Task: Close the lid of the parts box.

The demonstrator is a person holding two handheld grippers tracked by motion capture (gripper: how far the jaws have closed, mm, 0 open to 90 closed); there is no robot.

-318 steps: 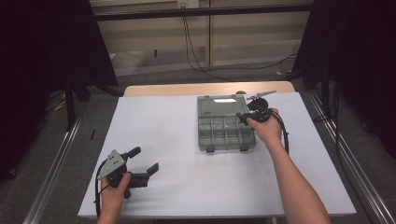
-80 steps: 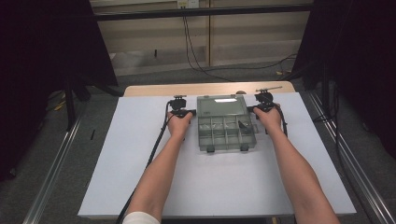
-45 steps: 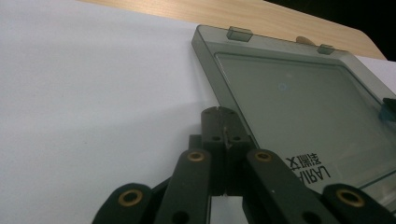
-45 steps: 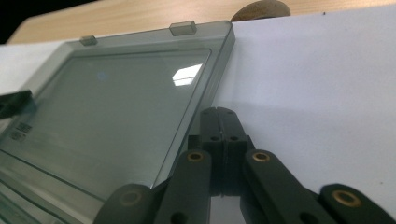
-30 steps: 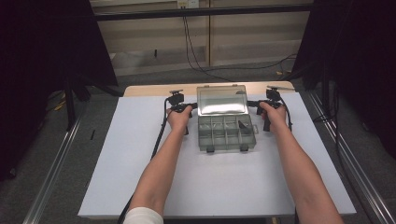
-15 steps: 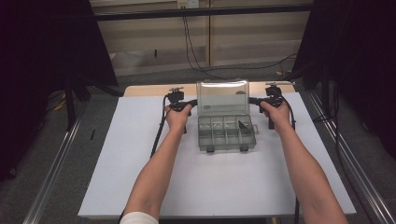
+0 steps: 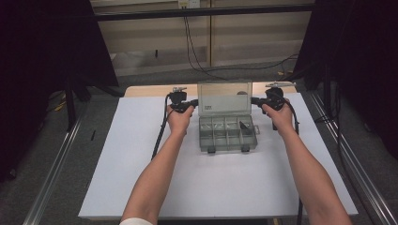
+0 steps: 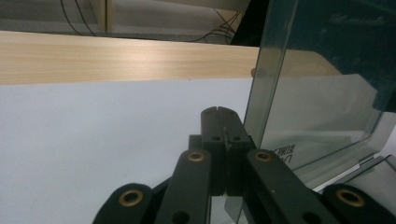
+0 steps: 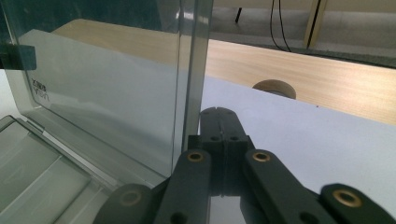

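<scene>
A grey compartment box (image 7: 227, 139) sits at the far middle of the white table, its clear lid (image 7: 224, 98) standing nearly upright. A small dark part (image 7: 244, 125) lies in one right-hand compartment. My left gripper (image 7: 195, 104) is shut, its tips against the lid's left edge. In the left gripper view the closed jaws (image 8: 222, 112) sit just left of the lid (image 8: 322, 93), with nothing between them. My right gripper (image 7: 255, 100) is shut at the lid's right edge. In the right gripper view its tips (image 9: 218, 112) lie beside the lid (image 9: 107, 88).
The white table top (image 7: 211, 183) lies in front of the box. A bare wooden strip (image 7: 150, 90) runs along the far edge, with a round wooden piece (image 9: 275, 87) on it. The left gripper's cable (image 7: 159, 136) trails toward me. Black curtains flank the table.
The lid has swung up from flat to nearly upright. Both hands rose with it, staying at the lid's two side edges.
</scene>
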